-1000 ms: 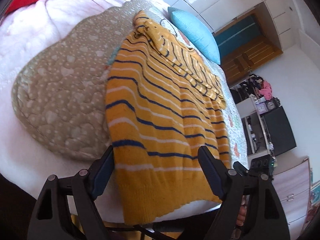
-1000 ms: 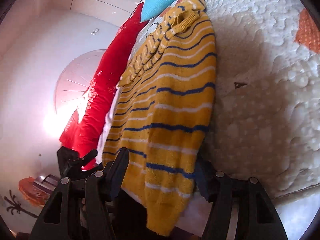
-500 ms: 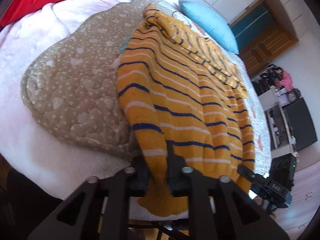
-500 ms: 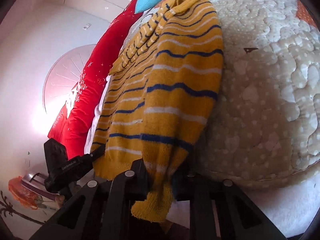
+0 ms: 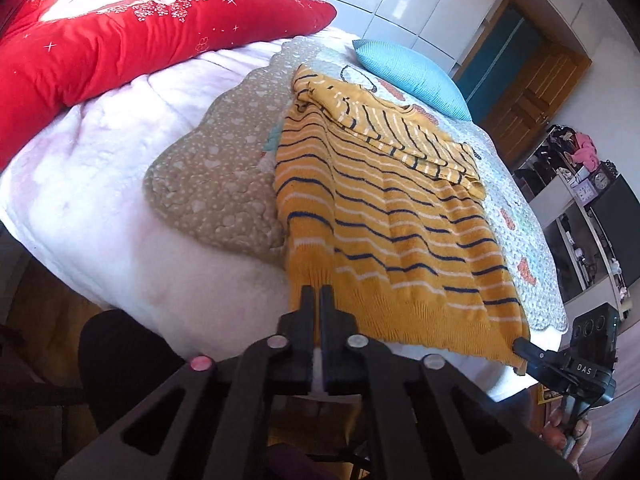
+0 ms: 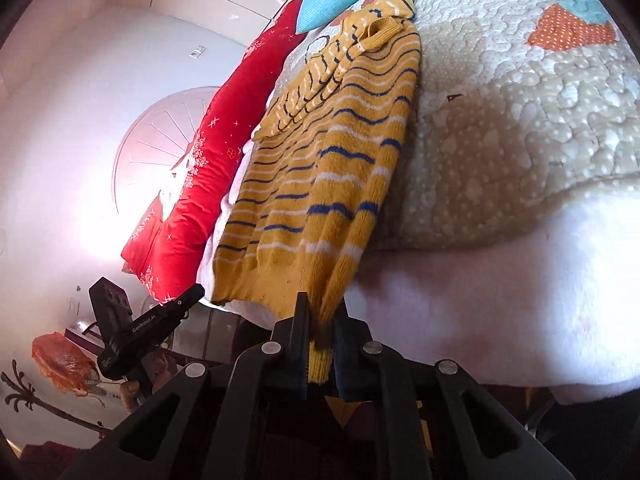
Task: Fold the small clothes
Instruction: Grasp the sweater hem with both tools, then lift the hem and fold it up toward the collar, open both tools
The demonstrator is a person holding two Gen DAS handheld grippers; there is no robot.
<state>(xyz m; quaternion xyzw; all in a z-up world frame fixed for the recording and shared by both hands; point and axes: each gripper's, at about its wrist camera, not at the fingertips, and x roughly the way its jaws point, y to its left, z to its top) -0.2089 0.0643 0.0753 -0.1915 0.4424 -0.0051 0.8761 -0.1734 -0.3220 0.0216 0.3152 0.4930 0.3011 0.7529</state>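
With both hem corners pinched, I should lift them level and carry them toward the collar so the sweater (image 5: 384, 216), lying on the bed (image 5: 92, 184), folds squarely. Left hand-held gripper (image 5: 317, 300) is clenched on the hem's left corner; right hand-held gripper (image 6: 320, 312) clamps the right corner.

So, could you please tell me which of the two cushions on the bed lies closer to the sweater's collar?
The blue cushion, just beyond the collar of the sweater; the red cushion lies farther off.

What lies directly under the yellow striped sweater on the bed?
Under the sweater a patterned quilt shows at its sides, with a beige dotted pad beside it. Whatever lies beneath its middle is covered.
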